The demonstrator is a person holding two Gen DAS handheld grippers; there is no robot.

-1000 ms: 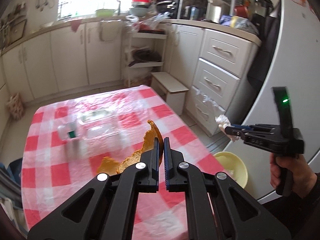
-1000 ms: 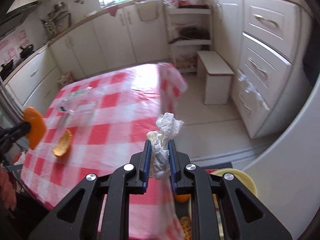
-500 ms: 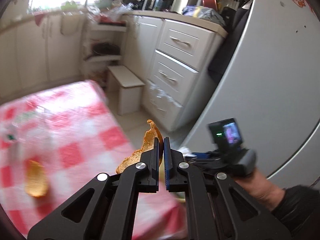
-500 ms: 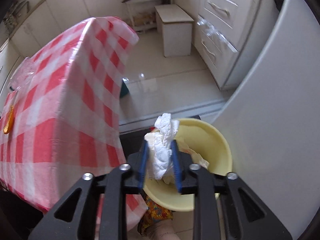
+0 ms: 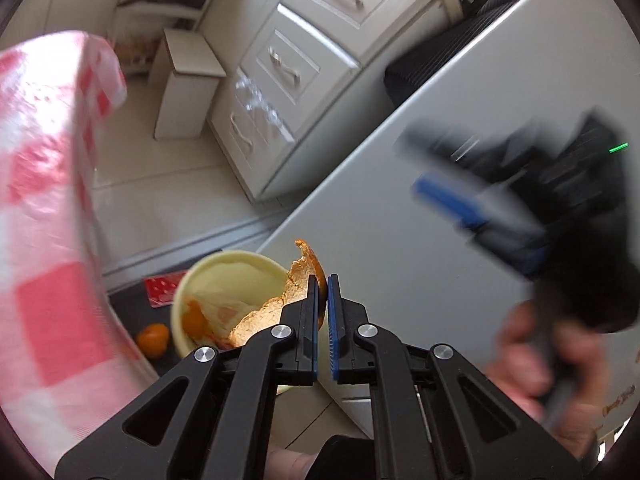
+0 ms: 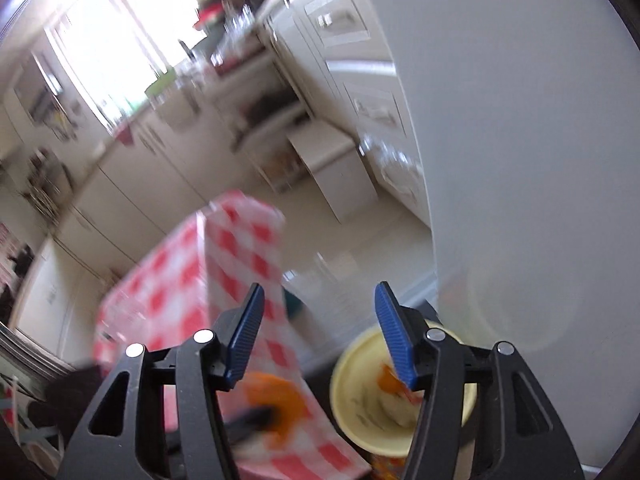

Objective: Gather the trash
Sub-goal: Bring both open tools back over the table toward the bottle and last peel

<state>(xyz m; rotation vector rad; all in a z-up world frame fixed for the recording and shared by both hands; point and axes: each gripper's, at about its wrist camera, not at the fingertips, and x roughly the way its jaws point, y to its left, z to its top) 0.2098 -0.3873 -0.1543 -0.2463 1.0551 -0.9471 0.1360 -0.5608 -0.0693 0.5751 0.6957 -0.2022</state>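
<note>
Orange peel (image 5: 298, 284), pinched in the closed left tool (image 5: 322, 300), should drop centrally into the yellow bin (image 5: 224, 266); the right tool (image 6: 318, 330) is opening, empty.

Curled orange peel (image 5: 298, 280) above yellow bin (image 5: 224, 268)

Right gripper (image 5: 452, 184) is just a dark smear with a blue streak in the left wrist view, and the hand (image 5: 548, 364) under it is mush too. The yellow bin (image 5: 224, 268) is partly blocked by the orange peel (image 5: 296, 284), so I can't make out what's inside. In the right wrist view the left gripper (image 6: 256, 416) and whatever orange thing it carries are badly blurred, and so is the kitchen behind.
</note>
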